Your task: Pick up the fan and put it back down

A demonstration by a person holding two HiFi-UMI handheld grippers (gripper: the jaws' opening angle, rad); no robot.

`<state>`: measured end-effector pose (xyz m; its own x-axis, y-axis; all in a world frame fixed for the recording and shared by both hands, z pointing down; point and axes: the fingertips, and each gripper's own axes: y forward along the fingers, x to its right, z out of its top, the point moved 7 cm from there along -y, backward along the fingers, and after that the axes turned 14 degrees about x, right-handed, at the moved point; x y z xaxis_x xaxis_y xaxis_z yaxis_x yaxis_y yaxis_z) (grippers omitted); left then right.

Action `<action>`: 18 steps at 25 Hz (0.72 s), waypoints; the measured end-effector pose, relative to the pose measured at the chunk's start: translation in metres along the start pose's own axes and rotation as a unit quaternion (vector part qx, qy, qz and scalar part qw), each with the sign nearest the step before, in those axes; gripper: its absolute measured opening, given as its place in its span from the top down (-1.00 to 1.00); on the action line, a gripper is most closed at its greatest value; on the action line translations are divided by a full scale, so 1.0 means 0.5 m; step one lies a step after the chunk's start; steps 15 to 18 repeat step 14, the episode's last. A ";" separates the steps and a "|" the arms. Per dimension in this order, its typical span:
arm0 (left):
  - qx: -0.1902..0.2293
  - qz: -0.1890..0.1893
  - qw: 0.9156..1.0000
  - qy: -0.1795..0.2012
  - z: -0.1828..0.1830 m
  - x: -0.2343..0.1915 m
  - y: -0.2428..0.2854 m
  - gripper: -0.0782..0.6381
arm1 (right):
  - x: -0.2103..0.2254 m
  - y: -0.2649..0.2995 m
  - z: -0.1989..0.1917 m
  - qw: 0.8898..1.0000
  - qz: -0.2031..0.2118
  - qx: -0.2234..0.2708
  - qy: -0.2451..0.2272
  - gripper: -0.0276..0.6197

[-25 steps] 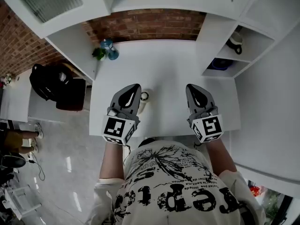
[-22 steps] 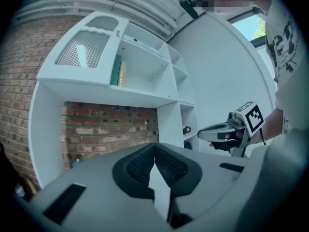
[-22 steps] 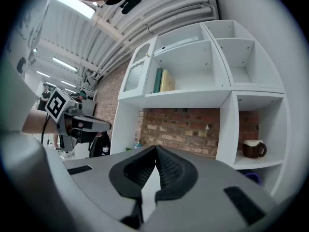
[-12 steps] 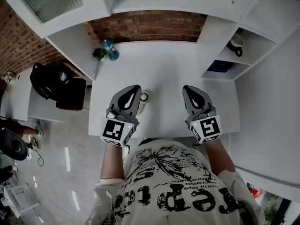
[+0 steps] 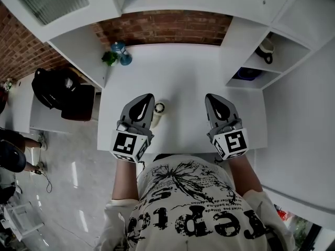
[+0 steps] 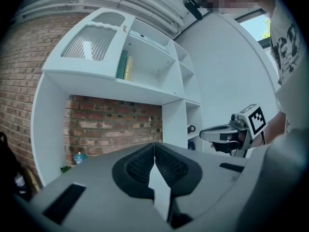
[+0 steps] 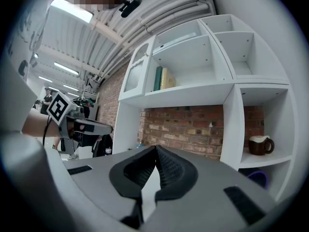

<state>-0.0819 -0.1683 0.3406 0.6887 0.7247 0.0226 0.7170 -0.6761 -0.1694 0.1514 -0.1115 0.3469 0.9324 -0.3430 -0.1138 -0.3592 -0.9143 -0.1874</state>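
The fan point(image 5: 158, 111) stands on the bench point(image 5: 183, 72), with the left gripper point(image 5: 148, 97) just beside it. It is probably light, rigid plastic, best pinched at its body. Fingers of this and the right gripper point(image 5: 211, 97) are pressed together, empty.

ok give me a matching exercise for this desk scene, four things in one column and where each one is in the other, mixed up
Things:
1. fan
2. mug
3. black bag
4. books

Places:
A. on the upper shelf, beside the glass-door cabinet
B. on top of the white desk
C. in a cubby right of the desk
D. off the desk, to its left

Pairs: 1-B, 2-C, 3-D, 4-A
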 end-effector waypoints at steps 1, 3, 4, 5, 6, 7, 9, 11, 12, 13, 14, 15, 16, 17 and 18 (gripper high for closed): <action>-0.003 0.000 1.000 0.000 -0.003 -0.001 0.001 0.74 | 0.000 0.002 -0.002 1.000 -0.001 -0.001 0.001 0.87; -0.010 0.001 1.000 -0.002 -0.012 -0.003 0.002 0.74 | 0.001 0.007 -0.009 1.000 0.002 -0.002 0.000 0.87; -0.013 0.002 1.000 -0.004 -0.016 -0.005 0.003 0.74 | 0.001 0.010 -0.012 1.000 0.004 -0.003 0.000 0.87; -0.016 0.003 1.000 -0.006 -0.019 -0.007 0.004 0.74 | 0.001 0.013 -0.014 1.000 0.005 -0.004 0.000 0.88; -0.018 0.003 1.000 -0.008 -0.020 -0.010 0.005 0.74 | 0.000 0.017 -0.014 1.000 0.004 -0.006 0.002 0.87; -0.020 0.004 1.000 -0.009 -0.021 -0.013 0.005 0.74 | -0.001 0.021 -0.013 1.000 0.003 -0.007 0.004 0.87; -0.022 0.006 1.000 -0.011 -0.019 -0.019 0.008 0.74 | -0.002 0.028 -0.013 1.000 0.002 -0.009 0.004 0.87; -0.022 0.007 1.000 -0.014 -0.020 -0.026 0.011 0.74 | -0.002 0.035 -0.016 1.000 0.004 -0.012 0.002 0.87; -0.022 0.007 1.000 -0.015 -0.022 -0.028 0.012 0.74 | -0.003 0.039 -0.018 1.000 0.007 -0.015 0.000 0.87; -0.021 0.007 1.000 -0.016 -0.023 -0.031 0.013 0.74 | -0.003 0.042 -0.020 1.000 0.010 -0.017 -0.002 0.87; -0.020 0.007 1.000 -0.018 -0.024 -0.034 0.014 0.74 | -0.004 0.046 -0.022 1.000 0.013 -0.019 -0.003 0.87; -0.020 0.007 1.000 -0.018 -0.024 -0.034 0.014 0.74 | -0.004 0.046 -0.022 1.000 0.013 -0.019 -0.003 0.87; -0.020 0.007 1.000 -0.018 -0.024 -0.034 0.014 0.74 | -0.004 0.046 -0.022 1.000 0.013 -0.019 -0.003 0.87; -0.020 0.007 1.000 -0.018 -0.024 -0.034 0.014 0.74 | -0.004 0.046 -0.022 1.000 0.013 -0.019 -0.003 0.87; -0.020 0.007 1.000 -0.018 -0.024 -0.034 0.014 0.74 | -0.004 0.046 -0.022 1.000 0.013 -0.019 -0.003 0.87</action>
